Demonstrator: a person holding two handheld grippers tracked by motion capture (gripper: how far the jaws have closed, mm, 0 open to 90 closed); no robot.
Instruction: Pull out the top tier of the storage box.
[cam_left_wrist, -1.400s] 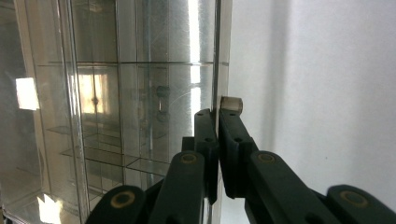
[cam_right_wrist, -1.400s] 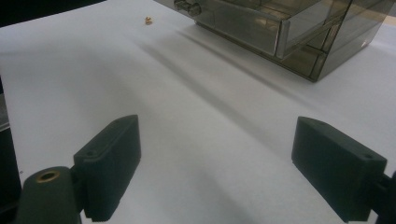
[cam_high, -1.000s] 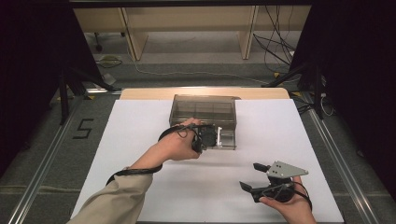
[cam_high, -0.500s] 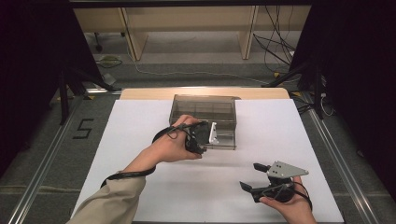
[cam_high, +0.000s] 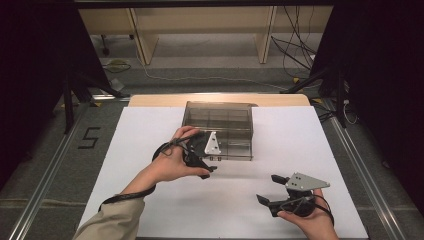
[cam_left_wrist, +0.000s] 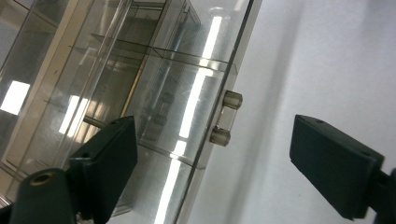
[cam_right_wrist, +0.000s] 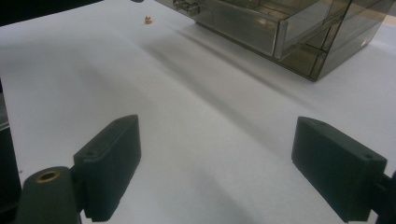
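Observation:
A smoky clear plastic drawer box (cam_high: 220, 122) stands in the middle of the white table. In the right gripper view one drawer (cam_right_wrist: 243, 27) stands slightly out of the box front. My left gripper (cam_high: 211, 162) is at the box's near face. In the left gripper view its jaws (cam_left_wrist: 215, 154) have just been opening, and the drawer's small clear handle (cam_left_wrist: 225, 119) lies ahead between them with neither pad on it. My right gripper (cam_high: 267, 188) rests low at the near right, open (cam_right_wrist: 217, 158), with only bare table between its fingers.
The white sheet (cam_high: 150, 135) covers the table, with a wooden edge (cam_high: 150, 100) behind the box. A tiny tan object (cam_right_wrist: 147, 19) lies on the sheet near the box front. Floor rails and cables run beyond the table's sides.
My left gripper has drawn back from the box front toward the near left, and its jaws have come apart off the handle. The right gripper has stayed put.

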